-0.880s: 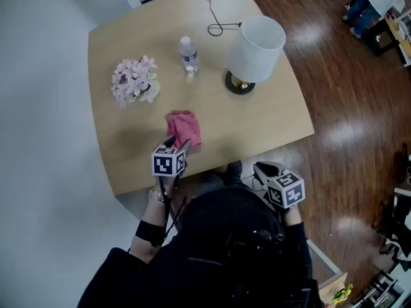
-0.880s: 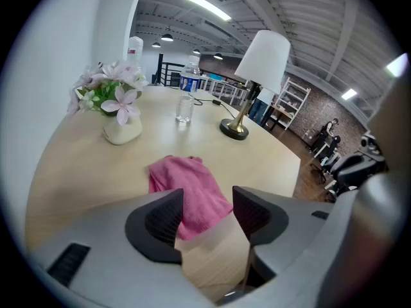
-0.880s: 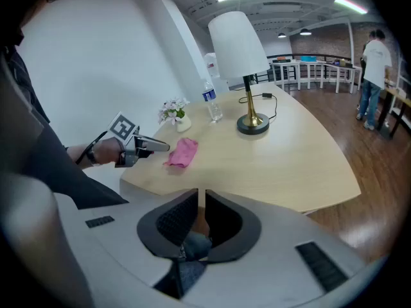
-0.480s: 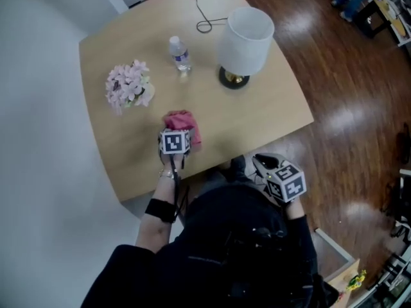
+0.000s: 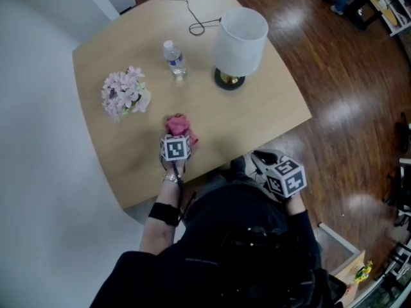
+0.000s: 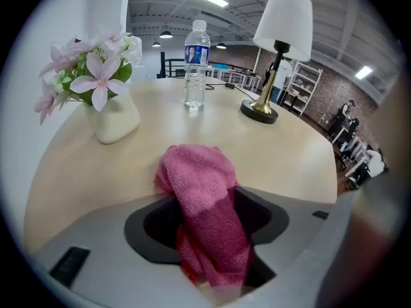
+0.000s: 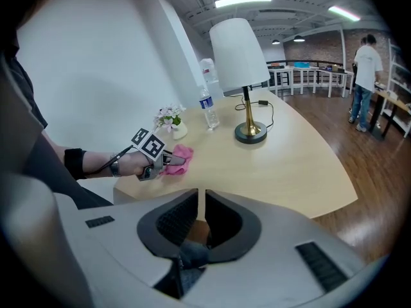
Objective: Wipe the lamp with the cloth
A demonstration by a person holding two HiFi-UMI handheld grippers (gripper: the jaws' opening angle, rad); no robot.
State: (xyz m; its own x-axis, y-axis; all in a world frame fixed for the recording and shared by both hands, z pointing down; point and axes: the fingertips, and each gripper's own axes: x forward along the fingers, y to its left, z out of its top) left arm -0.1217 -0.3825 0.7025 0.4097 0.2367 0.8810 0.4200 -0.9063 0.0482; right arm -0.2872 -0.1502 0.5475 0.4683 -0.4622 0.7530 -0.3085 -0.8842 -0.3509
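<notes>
The lamp [image 5: 239, 34], a white shade on a brass stem and dark round base, stands at the table's far right, also in the left gripper view [image 6: 282, 18] and the right gripper view [image 7: 239, 53]. The pink cloth [image 5: 178, 124] lies crumpled near the table's front edge. My left gripper [image 5: 179, 135] points steeply down over it, jaws wide apart, with the cloth [image 6: 202, 191] lying in the gap between them and the pads not pressing on it. My right gripper [image 5: 258, 157] hangs off the table's front edge at my lap, its jaws [image 7: 201, 201] closed to a thin slit with nothing in them.
A water bottle [image 5: 172, 56] and a white vase of pink flowers [image 5: 123, 92] stand behind the cloth. The lamp's black cable [image 5: 192, 15] loops across the far table top [image 5: 257, 117]. Wooden floor lies to the right, with a person [image 7: 366, 76] standing far off.
My left gripper has moved forward over the pink cloth, so the cloth now lies between its jaws. The right gripper has stayed at the table's front edge.
</notes>
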